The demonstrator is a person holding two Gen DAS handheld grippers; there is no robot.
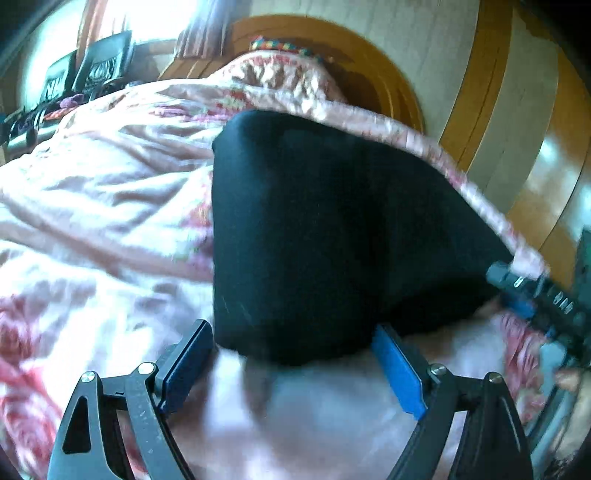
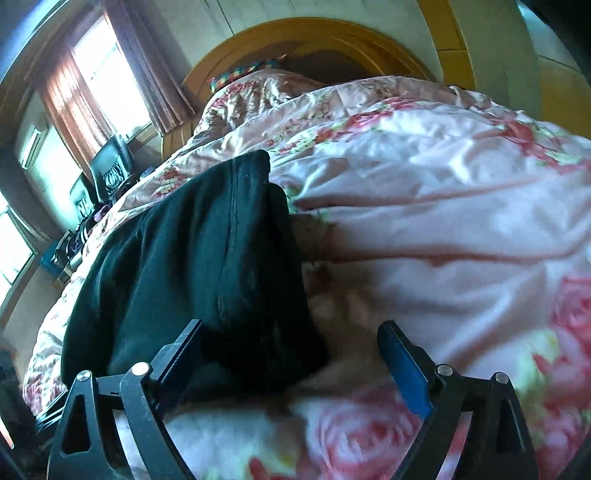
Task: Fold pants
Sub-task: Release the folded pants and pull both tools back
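Since both sets of jaws stand wide with nothing gripped, the near edge of the pants point(image 1: 332, 229) is seen lying loose between the pads of the left gripper point(image 1: 291, 354) and the right gripper point(image 2: 291, 354). Soft, light, limp cloth is judged; the near corners should be pinched. Dark, doubled fabric is spread on the floral quilt point(image 2: 443, 206).

A rumpled pink floral quilt point(image 2: 424, 206) covers a bed with an arched wooden headboard point(image 2: 303, 33). Reddish curtains point(image 2: 74, 85) hang beside a bright window point(image 2: 99, 66). Dark blurred items, perhaps chairs point(image 1: 99, 62), stand nearby.
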